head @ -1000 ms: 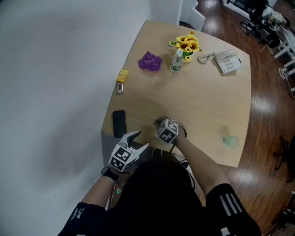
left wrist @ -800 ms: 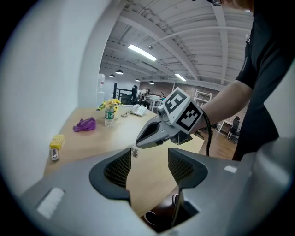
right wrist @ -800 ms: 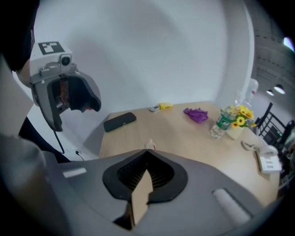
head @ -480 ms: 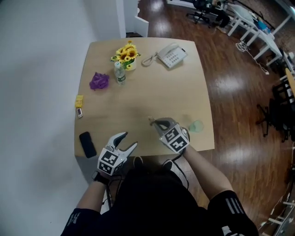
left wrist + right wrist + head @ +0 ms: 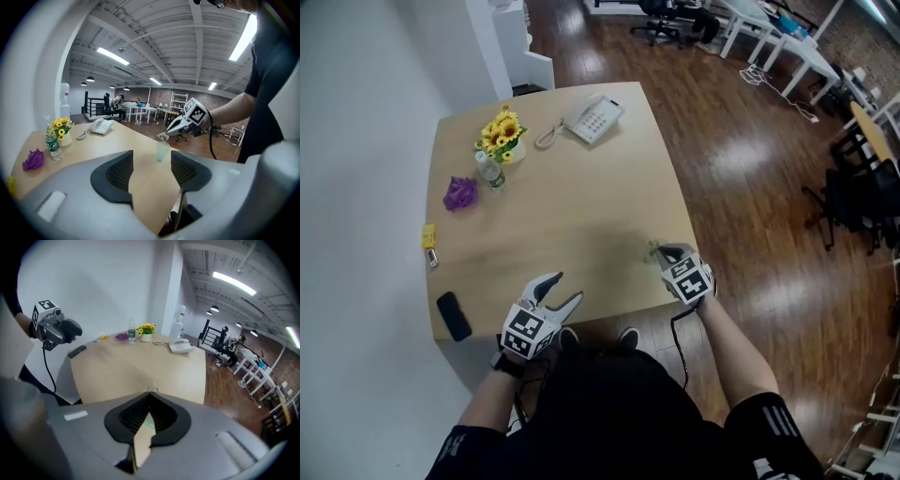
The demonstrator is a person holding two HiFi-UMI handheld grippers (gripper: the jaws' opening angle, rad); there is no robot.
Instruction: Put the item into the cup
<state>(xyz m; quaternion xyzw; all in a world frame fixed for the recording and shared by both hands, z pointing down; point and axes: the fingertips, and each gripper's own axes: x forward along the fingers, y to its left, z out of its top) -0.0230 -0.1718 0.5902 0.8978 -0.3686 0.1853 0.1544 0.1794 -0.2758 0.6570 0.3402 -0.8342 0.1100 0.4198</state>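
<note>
A pale green translucent cup [image 5: 162, 151] stands near the table's front right corner. My right gripper [image 5: 659, 251] hangs just above it, shut on a small pale packet [image 5: 162, 136]. In the head view the gripper hides most of the cup. In the right gripper view the packet's tip [image 5: 152, 390] pokes out past the closed jaws, and a green sliver of the cup [image 5: 148, 422] shows below them. My left gripper [image 5: 563, 289] is at the table's near edge, well left of the cup. It is open with nothing between its pads [image 5: 119, 171].
On the tan table [image 5: 572, 206] are a white desk phone [image 5: 592, 117], sunflowers in a vase [image 5: 503, 133], a water bottle [image 5: 490, 172], a purple crumpled thing [image 5: 460, 193], a yellow packet [image 5: 427, 235] and a black device [image 5: 454, 316]. Wooden floor drops away on the right.
The right gripper, with the packet, has moved right to the table's front right corner and now sits over the cup. The left gripper has stayed open at the near edge.
</note>
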